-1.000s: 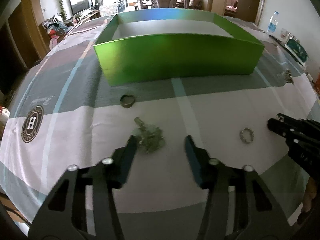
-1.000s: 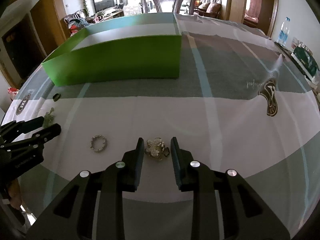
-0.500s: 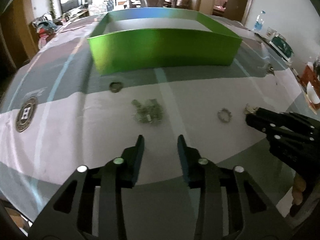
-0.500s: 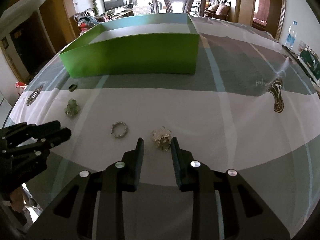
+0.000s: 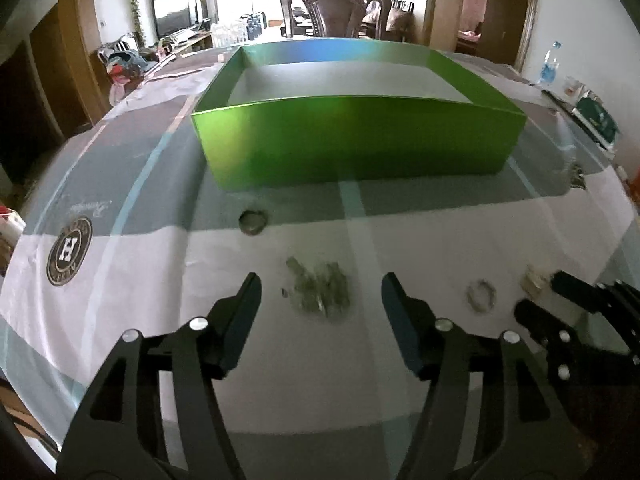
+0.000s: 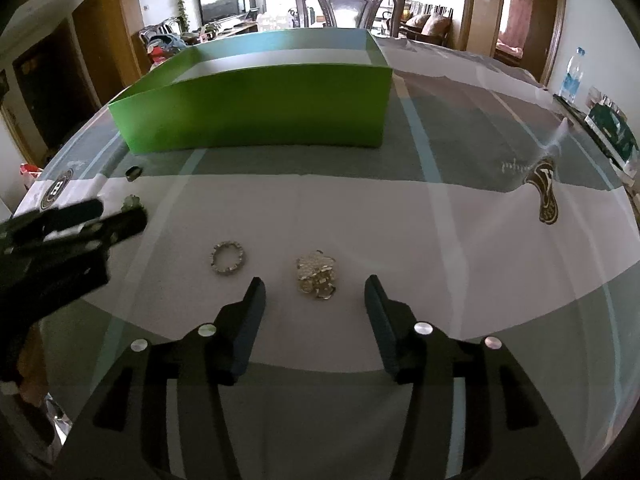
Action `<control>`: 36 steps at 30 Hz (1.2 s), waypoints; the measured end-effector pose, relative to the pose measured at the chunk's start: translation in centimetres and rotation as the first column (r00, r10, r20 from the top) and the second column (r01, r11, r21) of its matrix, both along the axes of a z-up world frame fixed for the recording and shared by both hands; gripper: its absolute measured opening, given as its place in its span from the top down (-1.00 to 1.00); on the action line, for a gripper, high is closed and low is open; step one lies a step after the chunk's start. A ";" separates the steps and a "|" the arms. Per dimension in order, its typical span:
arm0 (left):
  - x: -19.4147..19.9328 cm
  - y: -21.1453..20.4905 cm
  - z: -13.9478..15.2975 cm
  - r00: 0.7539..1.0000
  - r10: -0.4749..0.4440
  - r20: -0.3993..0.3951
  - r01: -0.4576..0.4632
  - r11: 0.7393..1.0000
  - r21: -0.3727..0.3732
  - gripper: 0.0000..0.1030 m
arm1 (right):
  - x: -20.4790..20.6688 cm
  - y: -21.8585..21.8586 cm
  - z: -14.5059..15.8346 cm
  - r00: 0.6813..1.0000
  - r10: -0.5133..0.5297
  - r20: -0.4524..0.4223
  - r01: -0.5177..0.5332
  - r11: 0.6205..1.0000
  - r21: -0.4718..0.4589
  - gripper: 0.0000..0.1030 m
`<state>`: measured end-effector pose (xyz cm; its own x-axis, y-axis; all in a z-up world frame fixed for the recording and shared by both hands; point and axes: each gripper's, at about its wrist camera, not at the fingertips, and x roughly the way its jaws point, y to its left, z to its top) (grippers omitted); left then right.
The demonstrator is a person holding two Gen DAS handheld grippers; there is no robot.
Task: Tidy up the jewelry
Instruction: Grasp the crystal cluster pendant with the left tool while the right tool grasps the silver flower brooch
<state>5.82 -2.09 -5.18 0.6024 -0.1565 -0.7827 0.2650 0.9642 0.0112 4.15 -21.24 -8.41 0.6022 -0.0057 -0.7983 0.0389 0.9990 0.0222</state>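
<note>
A green open box stands at the table's far side; it also shows in the right wrist view. My left gripper is open, its fingers either side of a greenish jewelry cluster lying on the cloth. A dark ring lies nearer the box. My right gripper is open around a gold flower brooch. A beaded ring lies to the brooch's left, and shows in the left wrist view. Both grippers are empty.
A grey and white tablecloth with round logos covers the table. A water bottle and a dark green packet sit at the right edge. A wooden chair stands behind the box.
Both grippers have opened wider and moved forward. The left now brackets the greenish cluster; the right brackets the brooch. No jewelry has moved.
</note>
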 end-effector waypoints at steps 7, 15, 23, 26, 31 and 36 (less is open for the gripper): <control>0.2 -0.6 -0.8 1.000 -0.014 -0.006 0.014 1.000 0.008 0.32 | 0.7 0.0 0.0 1.000 -0.027 -0.004 0.027 1.000 -0.008 0.00; -1.1 -0.1 -0.7 0.999 -0.033 -0.010 0.033 0.999 0.005 0.42 | 0.7 0.6 0.1 1.000 -0.011 0.004 0.011 1.000 -0.009 0.48; -1.9 0.2 -0.7 0.999 -0.034 -0.010 0.034 0.999 0.004 0.42 | 0.6 0.5 0.1 1.000 -0.003 0.010 0.003 1.000 -0.006 0.59; -2.1 0.3 -0.8 0.999 -0.034 -0.009 0.034 0.999 0.004 0.42 | 0.5 0.5 0.1 1.000 -0.004 0.009 0.004 1.000 -0.005 0.59; -2.1 0.2 -0.8 0.999 -0.033 -0.008 0.034 0.999 0.005 0.42 | 0.5 0.3 0.2 1.000 -0.012 0.008 0.012 1.000 -0.001 0.59; -2.1 0.2 -0.8 0.999 -0.034 -0.008 0.034 0.999 0.005 0.42 | 0.4 0.3 0.2 1.000 -0.018 0.008 0.018 1.000 -0.002 0.59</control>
